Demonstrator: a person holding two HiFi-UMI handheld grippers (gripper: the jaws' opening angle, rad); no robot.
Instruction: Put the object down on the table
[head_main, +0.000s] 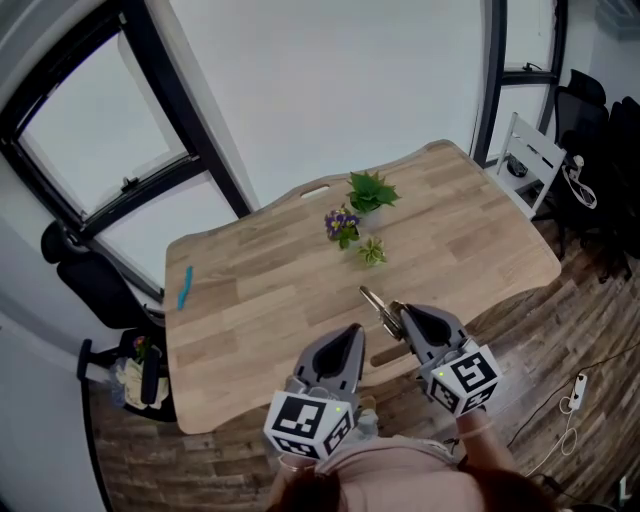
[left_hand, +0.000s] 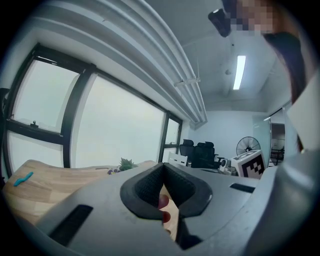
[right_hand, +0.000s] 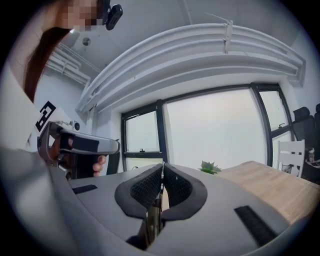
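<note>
The right gripper (head_main: 400, 317) is clamping the tongs (head_main: 373, 299) (arms squeezed nearly shut, gripping nothing) over the near edge of the table (head_main: 260, 290); it should be lowering them flat before releasing.

The object (head_main: 372, 298) is a thin tool with a shiny metal end and a brown handle. It is pinched between the jaws of the right gripper (head_main: 400, 314), over the near edge of the light wooden table (head_main: 260, 290).

place: office | cues: black office chairs (left_hand: 200, 150), large windows (left_hand: 120, 125), wooden table (head_main: 270, 300), ceiling strip light (left_hand: 239, 71)
</note>
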